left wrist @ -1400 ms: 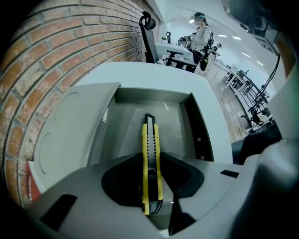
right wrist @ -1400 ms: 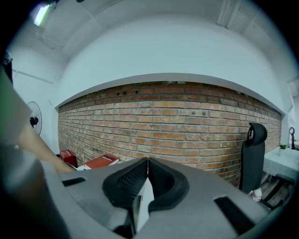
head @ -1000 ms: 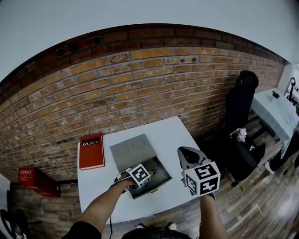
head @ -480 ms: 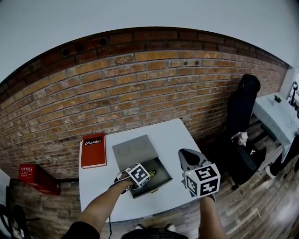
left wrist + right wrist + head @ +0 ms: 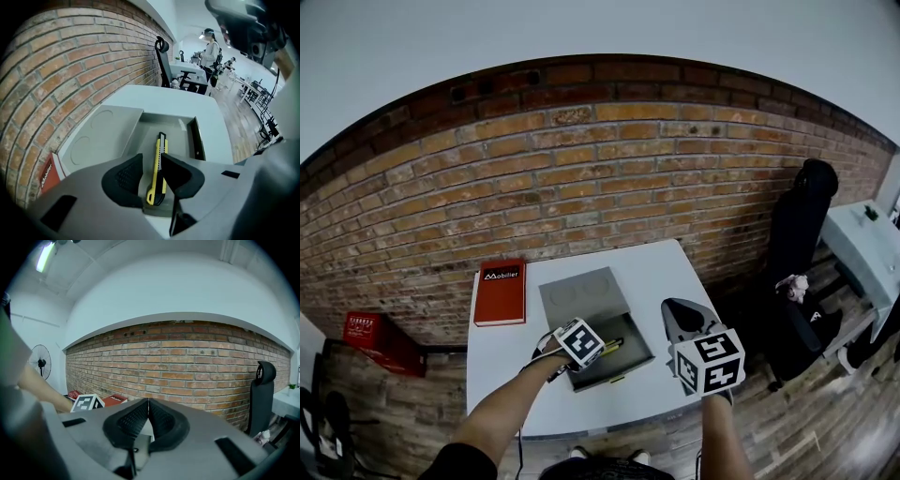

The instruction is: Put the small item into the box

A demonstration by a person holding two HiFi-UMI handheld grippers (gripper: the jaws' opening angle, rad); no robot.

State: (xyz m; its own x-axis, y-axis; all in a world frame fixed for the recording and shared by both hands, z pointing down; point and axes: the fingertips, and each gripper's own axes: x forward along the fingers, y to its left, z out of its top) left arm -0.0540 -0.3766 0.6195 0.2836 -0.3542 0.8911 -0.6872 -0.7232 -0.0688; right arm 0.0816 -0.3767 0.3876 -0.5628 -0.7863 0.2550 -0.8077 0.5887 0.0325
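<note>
An open grey box (image 5: 625, 367) stands on the white table (image 5: 666, 272), its lid (image 5: 584, 297) folded back toward the wall. A yellow and black utility knife (image 5: 610, 348) lies inside the box on its floor (image 5: 176, 136). My left gripper (image 5: 596, 352) hovers over the box's near left corner. In the left gripper view the knife (image 5: 158, 161) shows lengthwise in the gap of the left gripper (image 5: 151, 159); the jaws are closing and the pads do not press on it. My right gripper (image 5: 675, 307) is held right of the box, shut and empty (image 5: 148, 401).
A red book (image 5: 500, 292) lies at the table's back left, next to the brick wall. A black office chair (image 5: 802, 225) and a second white table (image 5: 862, 244) stand to the right. A red crate (image 5: 366, 330) sits on the floor at the left.
The head view has shifted a little, so the table sits further right. The left gripper has drawn slightly back from the box and more of the knife shows. The right gripper keeps its place.
</note>
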